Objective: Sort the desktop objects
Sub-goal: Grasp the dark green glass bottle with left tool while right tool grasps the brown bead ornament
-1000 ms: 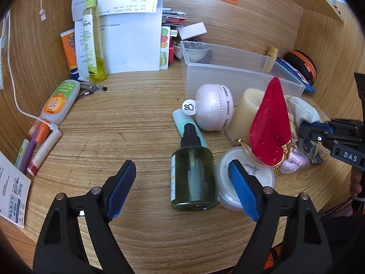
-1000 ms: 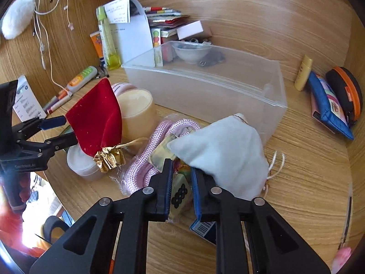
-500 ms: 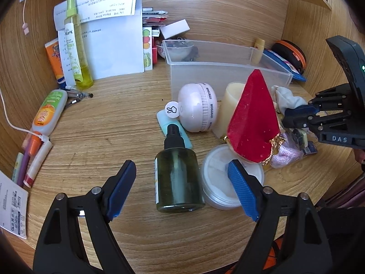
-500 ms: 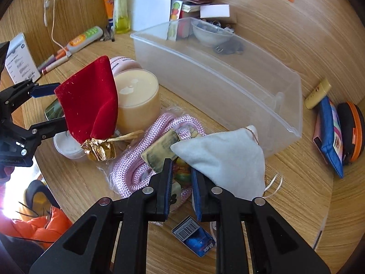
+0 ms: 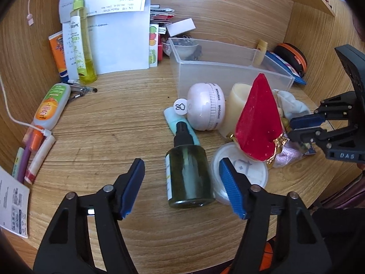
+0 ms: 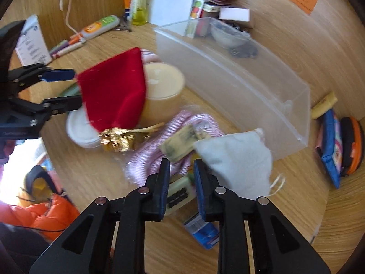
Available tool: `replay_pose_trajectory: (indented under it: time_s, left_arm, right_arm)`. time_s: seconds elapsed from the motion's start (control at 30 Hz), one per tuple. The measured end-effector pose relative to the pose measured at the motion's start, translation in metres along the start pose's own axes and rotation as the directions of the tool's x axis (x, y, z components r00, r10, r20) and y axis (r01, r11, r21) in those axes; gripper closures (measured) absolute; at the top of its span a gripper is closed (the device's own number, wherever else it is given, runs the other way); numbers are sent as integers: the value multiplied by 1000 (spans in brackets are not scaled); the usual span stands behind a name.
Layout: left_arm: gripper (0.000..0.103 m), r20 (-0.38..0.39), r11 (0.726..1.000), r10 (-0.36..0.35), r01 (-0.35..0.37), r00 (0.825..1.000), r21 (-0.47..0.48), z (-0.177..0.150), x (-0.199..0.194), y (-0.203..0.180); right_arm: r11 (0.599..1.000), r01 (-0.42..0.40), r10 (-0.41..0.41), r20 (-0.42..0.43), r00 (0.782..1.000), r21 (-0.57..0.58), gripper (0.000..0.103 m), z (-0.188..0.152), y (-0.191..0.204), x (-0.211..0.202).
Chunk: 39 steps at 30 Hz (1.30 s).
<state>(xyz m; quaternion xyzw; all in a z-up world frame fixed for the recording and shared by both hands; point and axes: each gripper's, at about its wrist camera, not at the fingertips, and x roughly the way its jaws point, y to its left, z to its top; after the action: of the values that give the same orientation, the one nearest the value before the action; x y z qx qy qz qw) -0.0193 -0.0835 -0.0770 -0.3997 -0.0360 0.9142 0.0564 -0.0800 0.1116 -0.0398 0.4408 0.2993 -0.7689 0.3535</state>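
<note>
Straddles a squat dark green translucent spray bottle [image 5: 187, 175] with the left gripper [image 5: 182, 189], closing its jaws from either flank but pressing on nothing yet, so released for now. Likely goes for this one because of its place near the front of the wood-grain desk [image 5: 114, 137], with bare wood on its left for one blue pad. Has far less room on the right, just beside a round white lidded jar [image 5: 251, 171]. Lies on its side, flat base toward the camera, black pump head pointing away and overlapping a pale teal tube [image 5: 171, 116]. Shows a white label strip along one flank and a dip tube through the glassy wall. Looks round and smooth, so probably prone to rolling unless squeezed squarely across the middle. Probably belongs in the clear plastic bin [image 5: 228, 75] behind, judging by the sorting job. Holds the right gripper [image 6: 181, 178] low over the heap, between a grey cloth pouch [image 6: 239, 159] and a coil of pink rope [image 6: 148, 164], pads drawn nearly together with only a slit between. Shows a small cream tile with a dark pattern [image 6: 179, 194] in that slit, but cannot tell through the blur whether pinched or merely lying beneath.
</note>
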Motion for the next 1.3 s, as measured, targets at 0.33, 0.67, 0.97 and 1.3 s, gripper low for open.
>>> replay_pose_trajectory:
  time_s: [0.33,0.67,0.97,1.3]
  left_arm:
    - [59,-13,999,-37,37,999,-29,4,-1,10]
    - [59,-40,1000,-12,11,999,-17,0,0,14]
    - [59,-77,1000,18,-17,997,7,3,25,9]
    - [62,-50,998,32,-35,998,-45,5,17,18]
  right_arm:
    - [999,8,-6,-39,999,43,84,4,-16,3]
    - [1000,28,-27,-78,997,3,84,9,-15,16]
    - [999,36,-36,-32,999,3,84,6,-14,17]
    - [998,-27,25,47,999,49,85,4,-22,-5]
